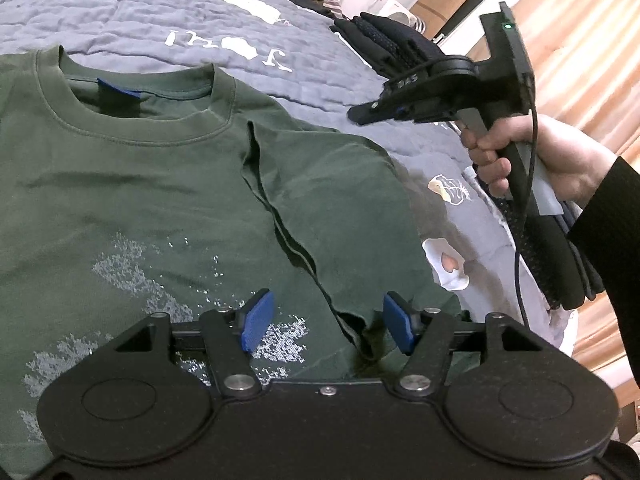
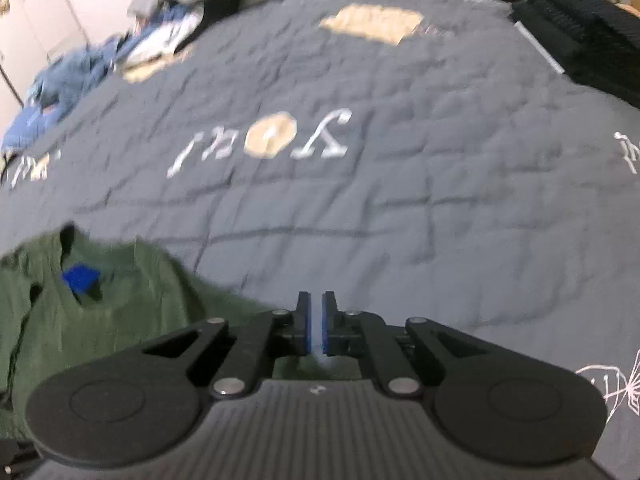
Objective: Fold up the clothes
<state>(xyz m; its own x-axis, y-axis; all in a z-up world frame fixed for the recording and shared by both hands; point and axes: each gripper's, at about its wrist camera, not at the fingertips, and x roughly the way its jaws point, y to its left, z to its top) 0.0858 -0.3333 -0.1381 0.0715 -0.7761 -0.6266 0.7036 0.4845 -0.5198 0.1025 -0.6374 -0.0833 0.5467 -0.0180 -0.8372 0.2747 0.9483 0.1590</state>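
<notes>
Lying flat on the grey quilted bed (image 1: 280,40), the dark green cotton T-shirt (image 1: 140,184) has one sleeve folded inward. Left gripper (image 1: 326,322) fingers spread over the sleeve hem; right gripper (image 2: 316,322) fingers nearly clenched, empty. Pinching one layer could drag the fold loose.

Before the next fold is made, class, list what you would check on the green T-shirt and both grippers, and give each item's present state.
1. Green T-shirt lies front up on the quilt: ok.
2. Sleeve is folded in over the body: ok.
3. Left gripper is open above the sleeve's hem: ok.
4. Right gripper is shut and holds nothing: ok.
5. Right gripper is clear of the shirt: ok.
6. Far sleeve and bottom hem lie flat: cannot tell, out of view.
</notes>
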